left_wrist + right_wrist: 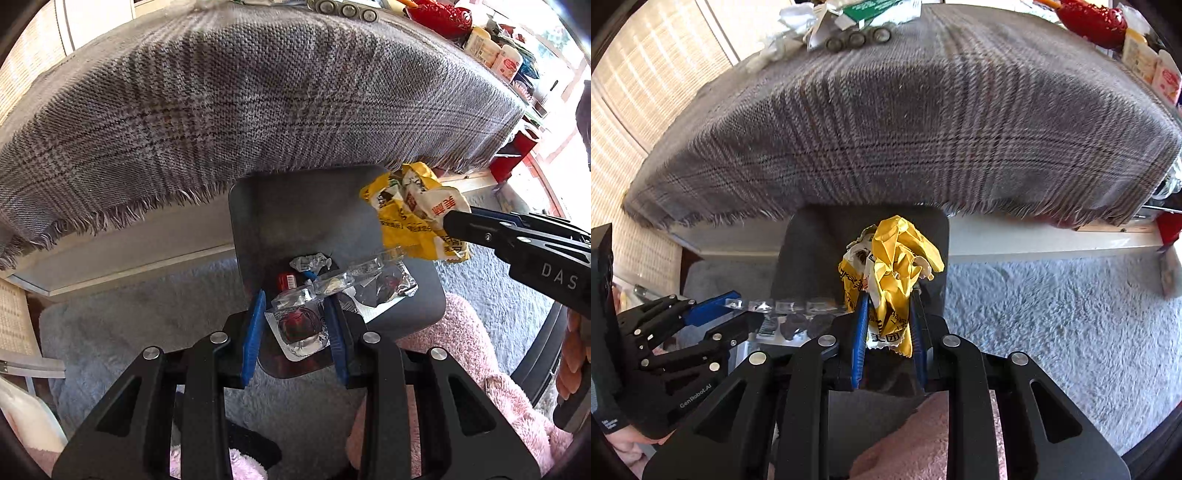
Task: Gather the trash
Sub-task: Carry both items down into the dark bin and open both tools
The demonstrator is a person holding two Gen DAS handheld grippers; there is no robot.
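A dark grey bin [314, 206] stands on the floor below the table edge, with foil and plastic wrappers [384, 286] lying in it. My left gripper [295, 325] is over the bin, jaws apart, with a clear blister strip [340, 278] lying across the fingertips; from the right wrist view the strip [790, 305] sits by its blue finger. Whether it grips the strip is unclear. My right gripper [888, 325] is shut on a crumpled yellow wrapper [890, 266], held above the bin [812, 243]; it also shows in the left wrist view [413, 218].
A grey plaid cloth [240, 110] hangs over the table edge above the bin. On the table lie paper scraps and a green packet [849, 14], a red basket [439, 16] and bottles [491, 51]. A pale shaggy rug [1052, 314] covers the floor. A pink fluffy thing [461, 350] lies close by.
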